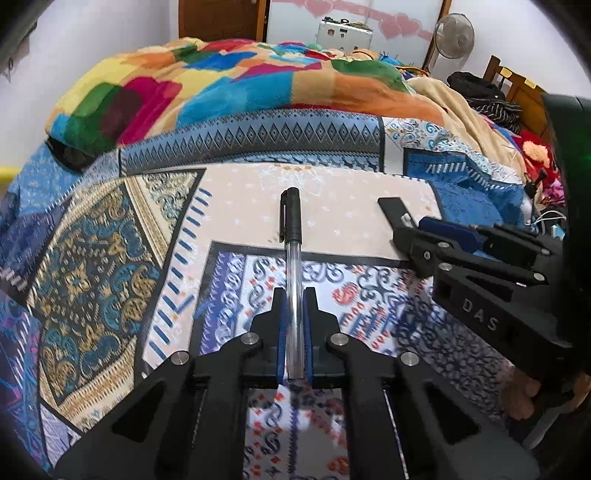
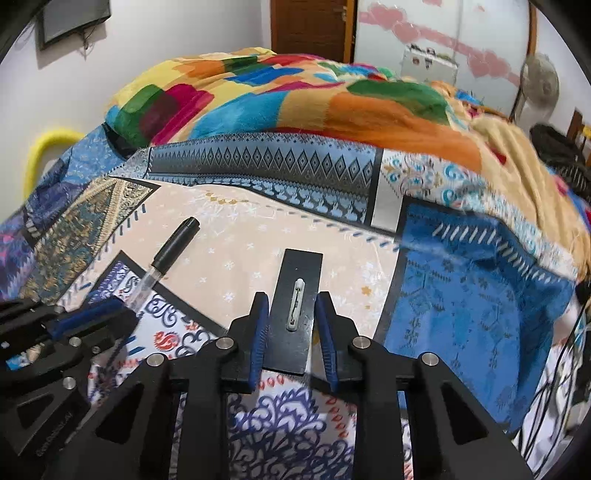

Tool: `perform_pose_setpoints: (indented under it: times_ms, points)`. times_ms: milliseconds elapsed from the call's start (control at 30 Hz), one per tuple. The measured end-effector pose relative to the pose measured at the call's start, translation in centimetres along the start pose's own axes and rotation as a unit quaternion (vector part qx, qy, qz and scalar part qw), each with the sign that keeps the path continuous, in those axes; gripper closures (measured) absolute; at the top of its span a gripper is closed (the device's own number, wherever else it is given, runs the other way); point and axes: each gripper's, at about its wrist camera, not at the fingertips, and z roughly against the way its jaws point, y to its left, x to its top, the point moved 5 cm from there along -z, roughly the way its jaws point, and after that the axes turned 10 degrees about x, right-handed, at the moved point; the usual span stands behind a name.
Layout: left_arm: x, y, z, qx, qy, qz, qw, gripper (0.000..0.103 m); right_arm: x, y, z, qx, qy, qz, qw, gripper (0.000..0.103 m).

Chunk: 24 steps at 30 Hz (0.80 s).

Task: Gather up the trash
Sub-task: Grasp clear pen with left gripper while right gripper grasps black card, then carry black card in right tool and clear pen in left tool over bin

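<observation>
**Pen pinched on the left, black card between the right tongs**

My left gripper (image 1: 293, 295) is closed tight on the clear pen (image 1: 291, 240), its black cap pointing to 12 o'clock. My right gripper (image 2: 290, 304) brackets a flat black card (image 2: 297, 295) bearing a small white clip (image 2: 295, 304); I cannot tell whether the pads touch it. Both lie over the patterned bedsheet (image 1: 96, 280). A colourful blanket (image 1: 207, 85) is heaped at 12 o'clock, a fan (image 1: 454, 35) at 1.

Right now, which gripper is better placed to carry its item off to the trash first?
Left. The left gripper is shut on the pen, whose barrel sits between the pads. The right gripper only straddles the black badge, with visible gaps at both pads.
</observation>
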Motion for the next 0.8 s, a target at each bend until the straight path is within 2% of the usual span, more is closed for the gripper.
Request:
perform_pose_setpoints:
  times_ms: [100,267,467,800]
  points:
    - [-0.5,0.0,1.3,-0.007,0.002,0.013,0.9999,0.096,-0.5,-0.1,0.7,0.024,0.01,-0.019,0.999,0.08]
    - [-1.2,-0.6,5.1,-0.011,-0.009,0.023,0.9996,0.096,-1.0,0.0,3.8,0.026,0.001,-0.028,0.999,0.08]
    - [-1.2,-0.9,12.4,-0.009,-0.043,0.03,0.9986,0.096,-0.2,1.0,9.6,0.029,-0.029,-0.026,0.999,0.08]
    - [-2.5,-0.2,25.3,0.012,-0.107,0.041,0.9934,0.096,0.6,5.3,21.5,0.03,-0.101,0.004,0.994,0.08]
